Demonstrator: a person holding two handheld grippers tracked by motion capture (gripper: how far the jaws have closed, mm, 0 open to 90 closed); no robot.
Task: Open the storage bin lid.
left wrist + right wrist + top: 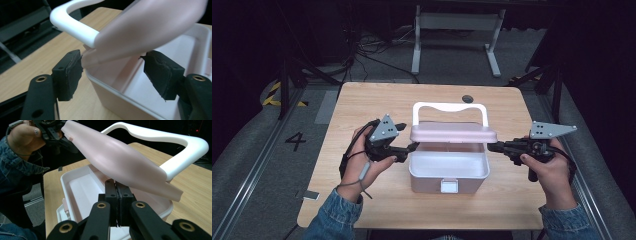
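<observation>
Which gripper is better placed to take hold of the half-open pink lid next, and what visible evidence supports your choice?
Probably the left gripper: its jaws stand open on either side of the lid corner, pads not yet touching. The right gripper is shut, its tips at the lid's underside, so it would have to open first.

1. The left gripper (412, 146) has a black body topped by a grey three-cornered plate dotted with small dark holes.
2. The right gripper (488, 146) looks the same: black body, grey plate.
3. Brass-ringed screw holes sit in the black jaw arms; the black pads look rough and worn.
4. A dark cable trails by the left wrist.
5. Both sleeves are blue denim.
</observation>
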